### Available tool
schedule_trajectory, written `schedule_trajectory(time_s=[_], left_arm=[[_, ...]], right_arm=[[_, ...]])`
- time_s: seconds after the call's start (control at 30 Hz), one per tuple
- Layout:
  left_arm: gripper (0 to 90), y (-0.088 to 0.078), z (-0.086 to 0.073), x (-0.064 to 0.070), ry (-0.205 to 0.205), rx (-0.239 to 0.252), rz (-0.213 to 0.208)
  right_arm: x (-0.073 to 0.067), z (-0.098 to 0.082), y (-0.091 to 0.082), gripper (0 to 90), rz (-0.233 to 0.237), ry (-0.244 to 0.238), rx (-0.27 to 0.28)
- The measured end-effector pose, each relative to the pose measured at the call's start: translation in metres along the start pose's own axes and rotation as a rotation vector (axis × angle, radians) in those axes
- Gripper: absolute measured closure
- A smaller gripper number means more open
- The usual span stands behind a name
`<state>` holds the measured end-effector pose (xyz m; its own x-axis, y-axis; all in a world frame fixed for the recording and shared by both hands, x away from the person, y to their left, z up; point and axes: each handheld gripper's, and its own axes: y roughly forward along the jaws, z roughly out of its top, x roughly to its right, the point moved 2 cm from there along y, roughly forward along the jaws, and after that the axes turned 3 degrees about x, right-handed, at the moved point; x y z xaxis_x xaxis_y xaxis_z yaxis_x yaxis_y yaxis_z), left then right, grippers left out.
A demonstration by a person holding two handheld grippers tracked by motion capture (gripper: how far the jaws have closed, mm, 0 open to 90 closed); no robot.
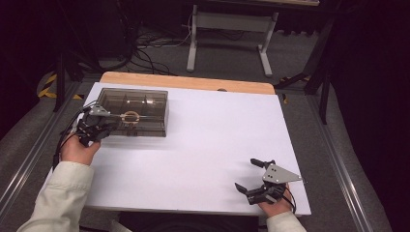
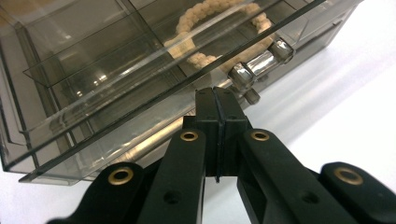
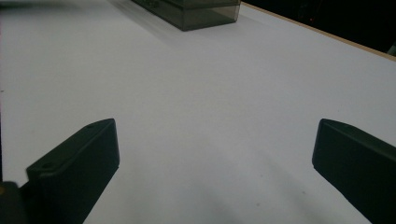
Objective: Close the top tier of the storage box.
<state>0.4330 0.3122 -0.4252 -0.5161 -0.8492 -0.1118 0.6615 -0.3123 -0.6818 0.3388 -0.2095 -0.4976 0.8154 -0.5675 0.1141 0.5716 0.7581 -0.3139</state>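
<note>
At upper left of the high view, the left hand-held gripper [image 1: 112,117] has its jaws pressed together at the front edge of the smoky clear box [image 1: 133,112], near its metal latch [image 2: 261,63]. A beaded ring [image 1: 130,116] lies inside. No writing is legible. White desk [image 1: 203,145] lies bare across the middle. At lower right, the right hand-held gripper [image 1: 249,175] rests spread wide near the desk's front edge.

A white table top [image 1: 203,145] with a bare wooden strip [image 1: 188,81] along its far edge stands on a grey floor [image 1: 232,53]. Beyond it — a white desk frame [image 1: 227,29] on two splayed feet, and a tangle of black cables [image 1: 150,43] at the far left. Yellow-black hazard tape [image 1: 48,84] marks the left floor.
</note>
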Motion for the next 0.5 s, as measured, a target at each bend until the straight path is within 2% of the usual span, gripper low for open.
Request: schedule_trajectory(time_s=[0.1,0.13,0.17,0.5], left_arm=[[89.7,0.0027,0.001,-0.0018,0.004,0.014,0.043],[89.7,0.0041,0.001,-0.0025,-0.006,0.02,0.054],[89.7,0.0047,0.0009,-0.0029,-0.012,0.019,0.035],[89.3,0.0025,0.0009,-0.0013,-0.009,0.017,0.039]], right_arm=[[0.0,0.0,0.0001,1.3,0.0,0.0,-0.001],[0.0,0.0,0.0001,1.3,0.0,-0.001,-0.001],[-0.0001,0.0,0.0001,1.3,0.0,-0.001,-0.001],[0.0,0.0,0.0,1.3,0.0,-0.001,-0.001]])
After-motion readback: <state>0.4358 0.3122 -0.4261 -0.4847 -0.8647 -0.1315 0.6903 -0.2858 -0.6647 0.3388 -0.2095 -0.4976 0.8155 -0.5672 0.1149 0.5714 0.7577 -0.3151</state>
